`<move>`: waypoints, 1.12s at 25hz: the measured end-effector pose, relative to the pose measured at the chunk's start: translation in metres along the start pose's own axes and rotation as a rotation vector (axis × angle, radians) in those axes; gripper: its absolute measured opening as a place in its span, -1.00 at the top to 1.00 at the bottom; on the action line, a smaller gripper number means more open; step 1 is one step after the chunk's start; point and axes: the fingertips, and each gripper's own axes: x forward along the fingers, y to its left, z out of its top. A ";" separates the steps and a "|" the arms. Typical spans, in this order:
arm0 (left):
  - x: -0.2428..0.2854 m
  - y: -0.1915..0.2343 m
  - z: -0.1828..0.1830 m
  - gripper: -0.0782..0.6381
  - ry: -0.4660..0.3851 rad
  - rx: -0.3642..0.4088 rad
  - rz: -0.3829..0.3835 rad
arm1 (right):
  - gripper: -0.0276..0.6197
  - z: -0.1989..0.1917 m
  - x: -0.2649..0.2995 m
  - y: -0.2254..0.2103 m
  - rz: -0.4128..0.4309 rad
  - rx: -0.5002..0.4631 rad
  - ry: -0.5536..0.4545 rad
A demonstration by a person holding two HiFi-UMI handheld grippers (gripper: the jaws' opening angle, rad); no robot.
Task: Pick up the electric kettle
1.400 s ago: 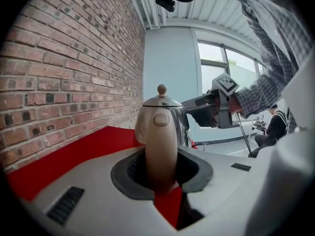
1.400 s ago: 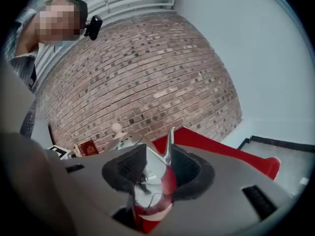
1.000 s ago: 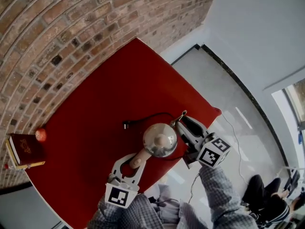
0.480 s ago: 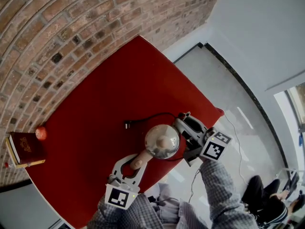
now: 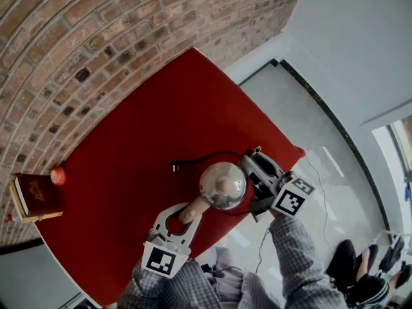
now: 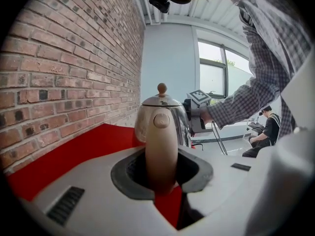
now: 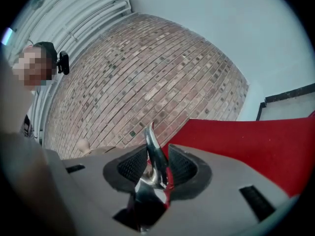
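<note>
**Kettle gripped by handle, spout between closing jaws**

L gripper (image 6: 161,175): jaws partly closed, clamped on both sides of the beige handle (image 6: 161,141) of the electric kettle (image 5: 222,185). Pads press the handle's lower part, and the handle stands upright between them. The gripper points slightly down.

R gripper (image 7: 156,168): jaws wide and closing, w/ the kettle's steel spout (image 7: 153,149) between them. There are gaps on both sides, so the pads aren't pressing it. It points about level and comes at the kettle from the side opposite the handle.

Kettle: polished steel body, domed lid w/ beige knob, upright. It sits by the table's near edge, close to the right corner, between the two grippers. Can't tell if its base rests on the top.

Table (image 5: 161,121): red top, set against a brick wall (image 5: 77,44). A black cord (image 5: 205,154) curves from the kettle toward the table's middle and ends in a plug (image 5: 175,167) lying on the red surface just beside the kettle.

At the table's left corner, well apart from the kettle, lies a dark red book (image 5: 35,197) w/ a small red round thing (image 5: 58,176) just beside it.
</note>
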 end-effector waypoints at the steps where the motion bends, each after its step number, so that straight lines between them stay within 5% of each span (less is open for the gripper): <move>1: 0.000 0.000 0.002 0.52 -0.002 0.012 -0.002 | 0.51 0.001 -0.001 0.001 -0.001 0.000 -0.003; 8: -0.005 -0.003 0.021 0.53 -0.026 -0.027 -0.024 | 0.52 0.020 -0.008 0.014 0.017 -0.008 -0.045; 28: -0.049 -0.052 0.058 0.53 -0.068 0.074 -0.083 | 0.62 0.039 -0.075 0.071 -0.002 -0.081 -0.131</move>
